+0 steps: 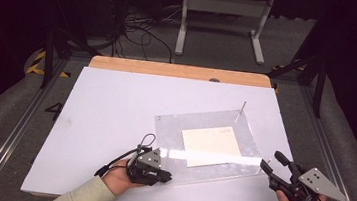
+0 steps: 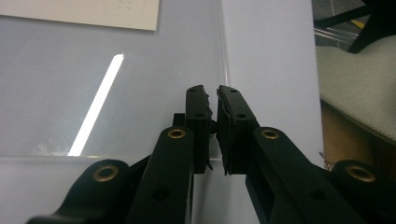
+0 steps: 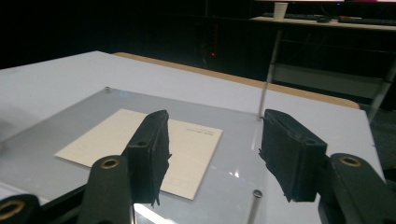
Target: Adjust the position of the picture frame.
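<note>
A clear acrylic plate (image 1: 178,130) lies on the white table (image 1: 116,104), with a cream sheet of paper (image 1: 210,145) flat at its middle. My left gripper (image 1: 166,177) rests at the plate's near left corner. In the left gripper view its jaws (image 2: 211,91) stand almost together over the plate's edge (image 2: 223,70), and a small dark bit between the pads is too small to identify. My right gripper (image 1: 271,163) hovers at the near right corner, open (image 3: 217,116), with a short metal post (image 3: 256,193) low between its jaws. The paper (image 3: 140,144) lies ahead of it.
A thin upright pin (image 1: 242,106) stands at the plate's far right corner. A wooden strip (image 1: 179,71) borders the table's far edge. Beyond it are cables (image 1: 138,31) and a white frame (image 1: 223,14) on the floor. Bare table stretches left of the plate.
</note>
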